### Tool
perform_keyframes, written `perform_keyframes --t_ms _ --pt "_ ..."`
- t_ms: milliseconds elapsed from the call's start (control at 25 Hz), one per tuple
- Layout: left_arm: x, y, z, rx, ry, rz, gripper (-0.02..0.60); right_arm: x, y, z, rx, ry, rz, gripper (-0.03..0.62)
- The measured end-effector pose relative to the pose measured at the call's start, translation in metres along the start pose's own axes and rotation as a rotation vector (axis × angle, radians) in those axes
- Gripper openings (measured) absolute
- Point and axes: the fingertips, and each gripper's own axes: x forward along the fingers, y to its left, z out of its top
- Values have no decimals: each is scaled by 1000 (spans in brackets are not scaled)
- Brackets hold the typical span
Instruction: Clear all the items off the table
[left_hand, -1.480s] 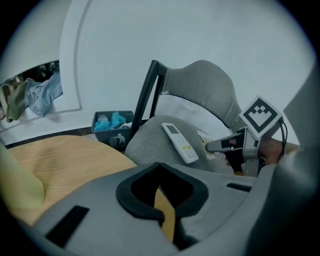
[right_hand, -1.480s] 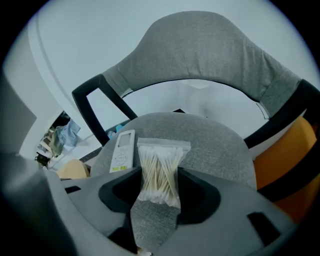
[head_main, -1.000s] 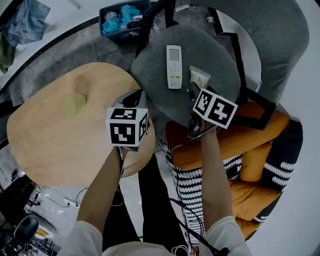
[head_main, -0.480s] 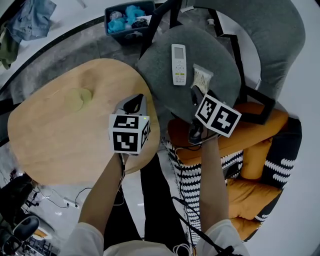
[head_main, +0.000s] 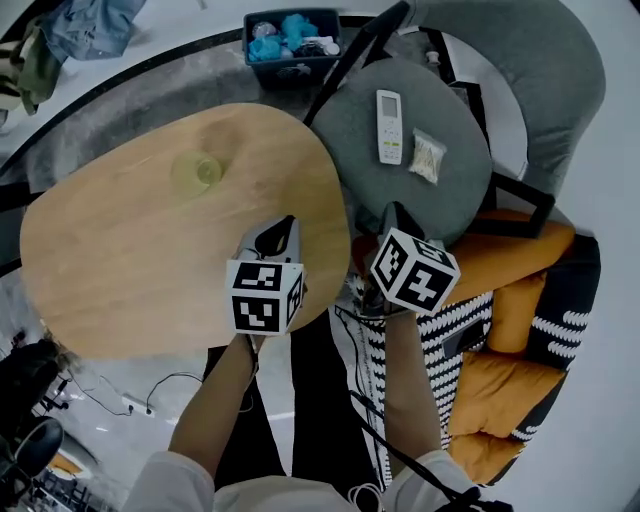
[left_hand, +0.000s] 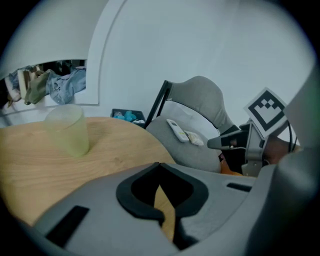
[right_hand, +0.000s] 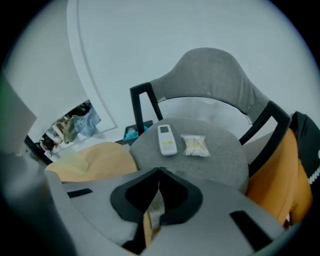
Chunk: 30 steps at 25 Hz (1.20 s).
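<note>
- The right gripper (right_hand: 159, 172) is seen with its jaws just brought together, nothing between them. It is held at the near edge of the grey chair seat (head_main: 355, 150), right of centre in the head view.
- The left gripper (left_hand: 160, 167) is likewise closed and empty, held over the lower right edge of the wooden counter (head_main: 120, 260).
- One item is left on the counter: the pale green cup (head_main: 197, 170), up and left of the left gripper, well apart.
- The jaws should be opened wide before the cup is reached, then closed gently on its wall, the cup being kept upright.
- The remote control (head_main: 390, 127) and swab packet (head_main: 427, 155) are laid side by side on the chair seat. A dark bin (head_main: 293, 62) is seen at top centre.
- No obstacle is seen across the wood.
</note>
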Motion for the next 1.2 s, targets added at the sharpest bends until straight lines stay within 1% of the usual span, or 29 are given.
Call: perform_keyframes --t_ms 160,240,320,400,480,640,880,1080,1120,1200 --pt "-47 30 -29 -68 2 31 8 -27 51 -48 -18 22 53 25" --pt "-69 52 -43 -102 6 69 8 -34 77 -69 -25 45 78 25" --pt "-88 78 -52 -130 7 109 8 -36 103 -80 -32 62 104 25" --pt "-105 105 -57 -155 -2 148 8 -35 129 -84 -58 69 132 25" --pt "-118 129 -61 -179 -16 180 8 -34 155 -85 -104 71 156 25" --pt "-137 165 -67 -222 -43 220 8 -30 194 -88 -177 81 194 25" --pt "-155 192 -75 -283 -77 253 8 -31 229 -87 -288 72 237 25" --pt "-161 211 -76 -321 -98 270 8 -23 266 -87 -316 103 317 29" --pt "-163 215 -76 -331 -100 274 8 -22 274 -88 -323 111 330 37" --pt "-166 224 -76 -347 -104 280 8 -19 288 -91 -337 131 349 94"
